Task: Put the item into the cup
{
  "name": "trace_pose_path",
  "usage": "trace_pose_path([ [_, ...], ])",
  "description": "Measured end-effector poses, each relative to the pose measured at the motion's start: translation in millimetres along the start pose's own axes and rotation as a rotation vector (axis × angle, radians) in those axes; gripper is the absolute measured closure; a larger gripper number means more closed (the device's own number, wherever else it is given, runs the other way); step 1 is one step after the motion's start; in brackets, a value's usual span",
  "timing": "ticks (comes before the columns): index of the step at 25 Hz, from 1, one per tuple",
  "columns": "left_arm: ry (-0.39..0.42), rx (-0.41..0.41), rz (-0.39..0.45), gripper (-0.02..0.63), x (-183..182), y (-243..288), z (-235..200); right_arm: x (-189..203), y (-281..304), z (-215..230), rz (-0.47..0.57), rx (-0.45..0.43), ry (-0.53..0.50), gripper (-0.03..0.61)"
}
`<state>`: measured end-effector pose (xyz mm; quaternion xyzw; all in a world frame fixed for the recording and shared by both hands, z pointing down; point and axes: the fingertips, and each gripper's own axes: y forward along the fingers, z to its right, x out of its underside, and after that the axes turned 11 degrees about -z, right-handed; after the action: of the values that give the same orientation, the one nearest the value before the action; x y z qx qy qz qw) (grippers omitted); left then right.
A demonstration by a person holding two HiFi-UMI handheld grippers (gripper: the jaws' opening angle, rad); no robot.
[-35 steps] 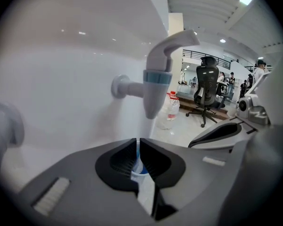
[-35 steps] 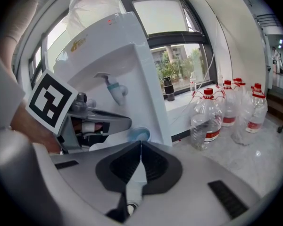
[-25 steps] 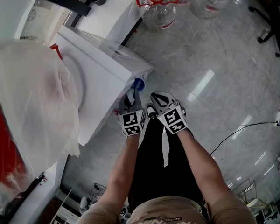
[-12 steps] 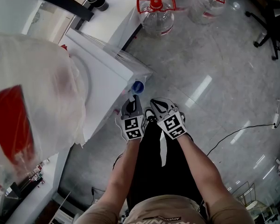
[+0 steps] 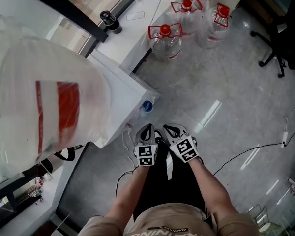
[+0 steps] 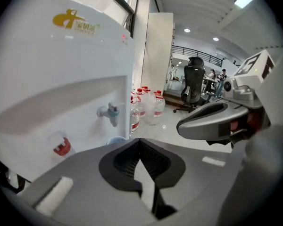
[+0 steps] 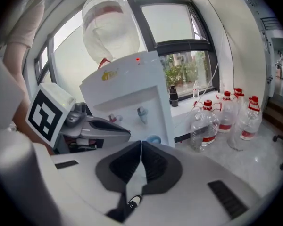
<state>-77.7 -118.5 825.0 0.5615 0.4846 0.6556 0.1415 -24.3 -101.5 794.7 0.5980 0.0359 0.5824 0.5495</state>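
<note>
A small blue cup [image 5: 147,105] stands on the tray of a white water dispenser [image 5: 119,94], under its blue tap [image 6: 112,111]. The cup's rim [image 6: 117,140] peeks over the left gripper's jaws, and the cup [image 7: 153,139] also shows in the right gripper view. My left gripper [image 5: 145,131] and right gripper [image 5: 169,131] are held side by side in front of the dispenser, a little short of the cup. Both are shut, with nothing between their jaws. No loose item shows in any view.
A large bottle wrapped in clear plastic [image 5: 44,102] sits on top of the dispenser. Several water bottles with red caps [image 5: 165,39] stand on the grey floor by a white counter [image 5: 132,31]. An office chair [image 5: 278,38] is at the far right. A cable [image 5: 255,149] lies on the floor.
The head view has pulled back and tilted, so the grippers and the cup sit lower in the frame and more bottles show. Both grippers stay together and shut.
</note>
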Motion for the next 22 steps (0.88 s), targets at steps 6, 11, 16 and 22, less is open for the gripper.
trace_pose_path([
  [6,0.005,0.024,0.060,0.606,-42.0,-63.6,17.6,-49.3,-49.4,-14.1,0.027,0.027,-0.025,0.566],
  [11,0.043,0.027,0.128,0.606,-95.3,-113.2,22.9,-96.9,-85.5,-25.7,0.050,0.025,-0.069,0.566],
  [16,0.098,0.032,0.223,0.606,-144.4,-166.7,37.8,-138.5,-130.3,-51.2,0.111,0.013,-0.121,0.566],
  [22,0.186,0.017,0.339,0.606,-192.8,-229.3,45.8,-196.3,-184.3,-70.5,0.254,0.076,-0.171,0.566],
])
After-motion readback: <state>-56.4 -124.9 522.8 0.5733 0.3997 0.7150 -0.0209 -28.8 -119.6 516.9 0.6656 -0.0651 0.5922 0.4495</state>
